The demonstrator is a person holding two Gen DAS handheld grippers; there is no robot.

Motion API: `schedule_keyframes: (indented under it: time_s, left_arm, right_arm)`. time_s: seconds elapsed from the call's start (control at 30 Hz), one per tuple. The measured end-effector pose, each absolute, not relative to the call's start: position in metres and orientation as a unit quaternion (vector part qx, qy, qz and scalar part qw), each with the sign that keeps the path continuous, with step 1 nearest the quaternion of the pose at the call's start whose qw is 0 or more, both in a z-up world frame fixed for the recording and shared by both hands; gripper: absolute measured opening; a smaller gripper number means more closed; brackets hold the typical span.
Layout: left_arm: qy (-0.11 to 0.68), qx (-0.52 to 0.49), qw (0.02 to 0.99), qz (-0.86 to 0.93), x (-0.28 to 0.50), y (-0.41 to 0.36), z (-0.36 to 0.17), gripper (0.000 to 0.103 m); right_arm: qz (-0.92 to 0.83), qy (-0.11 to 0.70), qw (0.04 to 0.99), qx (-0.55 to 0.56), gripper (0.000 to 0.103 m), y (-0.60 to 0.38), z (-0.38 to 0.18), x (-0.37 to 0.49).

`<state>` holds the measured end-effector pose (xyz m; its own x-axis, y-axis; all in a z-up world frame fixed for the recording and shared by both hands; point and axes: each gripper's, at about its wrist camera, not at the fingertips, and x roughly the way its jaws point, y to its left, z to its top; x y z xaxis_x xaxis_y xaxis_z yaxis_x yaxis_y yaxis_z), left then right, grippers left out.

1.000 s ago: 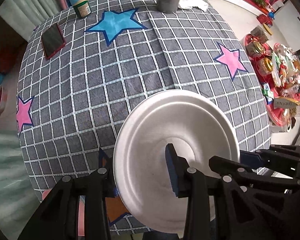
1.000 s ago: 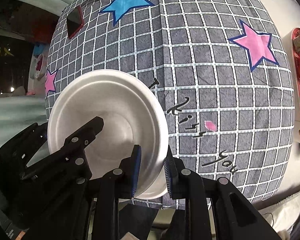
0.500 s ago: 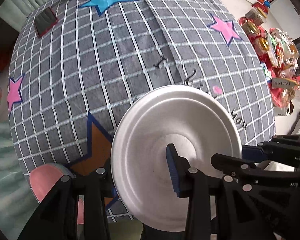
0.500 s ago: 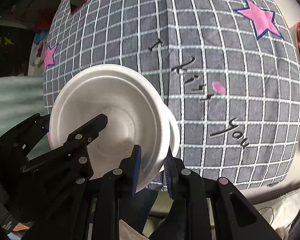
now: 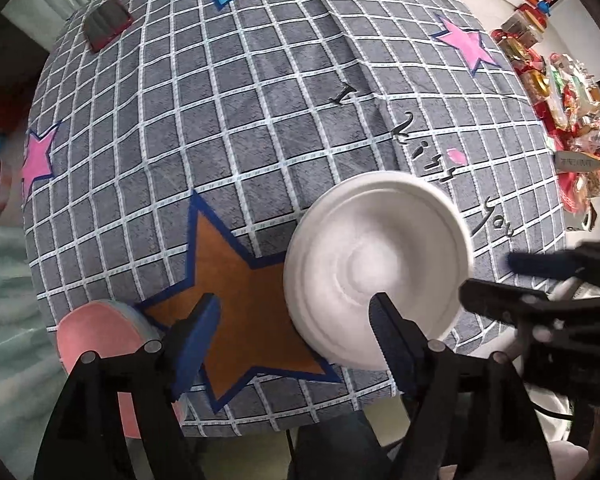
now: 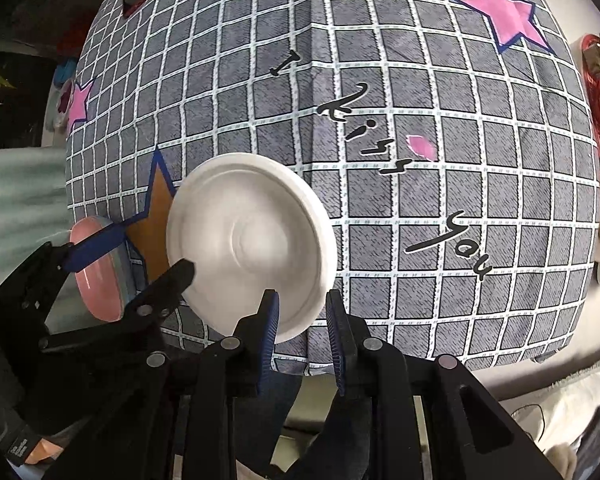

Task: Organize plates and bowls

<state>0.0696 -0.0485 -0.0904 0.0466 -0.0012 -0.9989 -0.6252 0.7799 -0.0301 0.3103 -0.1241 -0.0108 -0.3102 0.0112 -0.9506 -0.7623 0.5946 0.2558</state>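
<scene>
white round foam plates point(image 5: 378, 270), apparently stacked as a double rim hints in the right wrist view, lie near the front edge of the surface covered by a grey checked cloth point(image 5: 260, 120), partly over its brown star point(image 5: 236, 312). the left tongs point(image 5: 296, 330) are spread wide with nothing between them; their right finger point(image 5: 388, 328) overlaps the near rim of the plates, though i cannot tell if it touches. the right tongs point(image 6: 302, 322) stand narrow but parted, the plate rim point(image 6: 296, 328) sitting at the gap between the blue pads; whether they pinch it i cannot tell. the plates lie ahead and slightly left of the right tongs, ahead and right of the left tongs, so the right hand looks nearer to a ready grip on the rim. being round, the plates offer no long axis; the edge itself is the handle. the left wrist view shows a pink round bowl point(image 5: 96, 332) at the surface's front left corner, just beside the star and well apart from the plates; the right wrist view shows that bowl point(image 6: 96, 264) edge-on behind the left tongs point(image 6: 140, 256), and better reveals the rim between the right pads.
</scene>
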Motion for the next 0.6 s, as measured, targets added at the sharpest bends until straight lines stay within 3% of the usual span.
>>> schedule_keyframes:
  time_s: [0.03, 0.07, 0.27, 0.3, 0.33, 0.6]
  left_arm:
    - [0.651, -0.244, 0.682, 0.229, 0.065, -0.047, -0.089, 0.081]
    - [0.650, -0.249, 0.681, 0.229, 0.060, -0.045, -0.085, 0.081]
    - [0.649, -0.246, 0.680, 0.237, 0.031, -0.045, -0.071, 0.083]
    - [0.648, -0.244, 0.681, 0.239, 0.027, -0.045, -0.069, 0.084]
    - [0.647, -0.240, 0.682, 0.243, 0.023, -0.045, -0.067, 0.085]
    - [0.646, -0.232, 0.680, 0.257, 0.002, -0.042, -0.058, 0.087]
  right_arm:
    - [0.365, 0.722, 0.528, -0.259, 0.061, -0.127, -0.010, 0.312]
    - [0.363, 0.720, 0.533, -0.258, 0.066, -0.128, -0.009, 0.313]
    - [0.360, 0.719, 0.539, -0.250, 0.070, -0.136, -0.004, 0.316]
    - [0.358, 0.721, 0.539, -0.248, 0.080, -0.137, -0.004, 0.316]
    - [0.357, 0.721, 0.541, -0.244, 0.083, -0.138, -0.004, 0.317]
    - [0.355, 0.722, 0.540, -0.246, 0.083, -0.137, -0.005, 0.312]
